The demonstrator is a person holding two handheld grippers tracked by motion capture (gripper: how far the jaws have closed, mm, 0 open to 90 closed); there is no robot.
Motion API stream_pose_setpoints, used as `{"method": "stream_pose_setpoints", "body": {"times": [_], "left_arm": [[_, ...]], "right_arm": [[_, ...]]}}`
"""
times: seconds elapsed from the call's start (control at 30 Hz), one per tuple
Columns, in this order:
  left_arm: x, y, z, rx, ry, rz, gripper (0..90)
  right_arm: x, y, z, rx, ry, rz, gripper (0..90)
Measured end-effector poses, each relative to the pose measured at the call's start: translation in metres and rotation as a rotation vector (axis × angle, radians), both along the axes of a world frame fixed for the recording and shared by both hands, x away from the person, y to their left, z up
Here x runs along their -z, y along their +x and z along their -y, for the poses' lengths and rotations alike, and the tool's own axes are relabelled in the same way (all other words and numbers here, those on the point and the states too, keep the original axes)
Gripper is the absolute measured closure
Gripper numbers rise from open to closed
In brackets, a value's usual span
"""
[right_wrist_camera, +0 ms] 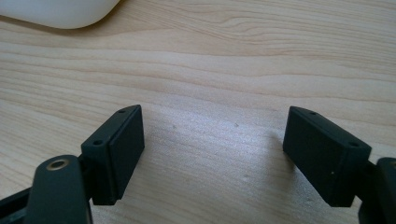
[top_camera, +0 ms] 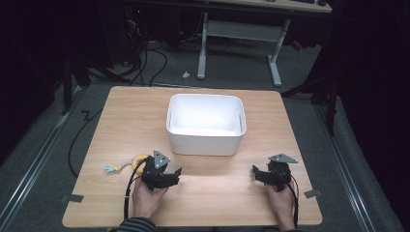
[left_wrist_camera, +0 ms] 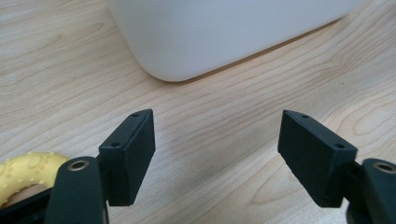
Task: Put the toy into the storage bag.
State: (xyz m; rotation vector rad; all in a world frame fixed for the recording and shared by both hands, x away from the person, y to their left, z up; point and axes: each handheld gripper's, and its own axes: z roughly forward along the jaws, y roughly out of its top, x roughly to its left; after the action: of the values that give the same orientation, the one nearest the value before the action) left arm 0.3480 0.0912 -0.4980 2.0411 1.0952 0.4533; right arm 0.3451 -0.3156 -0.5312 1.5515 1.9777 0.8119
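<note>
Dark room surrounds a light wooden table (top_camera: 121, 193), with a grey floor and a desk frame beyond its far edge. On the table, toward the far middle, stands a white rectangular bin (top_camera: 206, 138), upright, its inside bare as far as the high view shows. Near the front edge a person's hands hold two black tools. The left gripper (top_camera: 177, 172) sits just near and left of the bin; in the left gripper view its jaws stand wide apart over bare wood, holding nothing, with the bin's rounded corner (left_wrist_camera: 173, 56) ahead. The right gripper (top_camera: 255, 171) lies well to the right, pointing left, jaws likewise spread wide and empty. Smallest is a yellow knobbly ring toy (top_camera: 138, 158) with a pale rope tail, lying on the table just left of the left gripper, beside its left jaw (left_wrist_camera: 28, 172).
</note>
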Motion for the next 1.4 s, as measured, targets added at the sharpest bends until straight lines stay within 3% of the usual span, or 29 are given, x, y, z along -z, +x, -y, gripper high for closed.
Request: {"method": "stream_pose_setpoints", "body": {"times": [0.13,0.47,0.6,0.7,0.73,0.9,1.13,1.4], "left_arm": [[-0.005,-0.002,-0.006,-0.001,-0.029,0.003,27.8],[-0.016,-0.005,-0.022,-0.006,-0.042,0.025,30.1],[-0.019,-0.005,-0.029,-0.013,-0.024,0.034,31.1],[-0.021,-0.004,-0.034,-0.028,-0.025,0.018,31.2],[-0.023,-0.002,-0.039,-0.044,-0.036,-0.012,31.9],[-0.027,0.000,-0.049,-0.072,-0.047,-0.015,35.1],[-0.034,0.004,-0.063,-0.104,-0.004,-0.007,36.6],[-0.033,0.011,-0.079,-0.153,0.004,-0.029,38.7]], "right_arm": [[0.000,0.000,0.000,0.000,0.000,0.000,20.8],[0.000,0.000,0.000,0.000,0.001,0.000,20.8],[0.000,0.000,0.000,0.000,0.001,0.000,20.8],[0.000,0.000,0.000,-0.001,0.000,-0.001,20.8],[0.000,0.000,0.000,-0.001,0.000,-0.001,20.8],[0.000,0.000,0.000,-0.002,-0.002,0.000,20.8],[0.000,0.000,0.000,-0.003,-0.001,0.000,20.9],[0.000,0.000,0.000,-0.003,-0.001,0.000,20.9]]}}
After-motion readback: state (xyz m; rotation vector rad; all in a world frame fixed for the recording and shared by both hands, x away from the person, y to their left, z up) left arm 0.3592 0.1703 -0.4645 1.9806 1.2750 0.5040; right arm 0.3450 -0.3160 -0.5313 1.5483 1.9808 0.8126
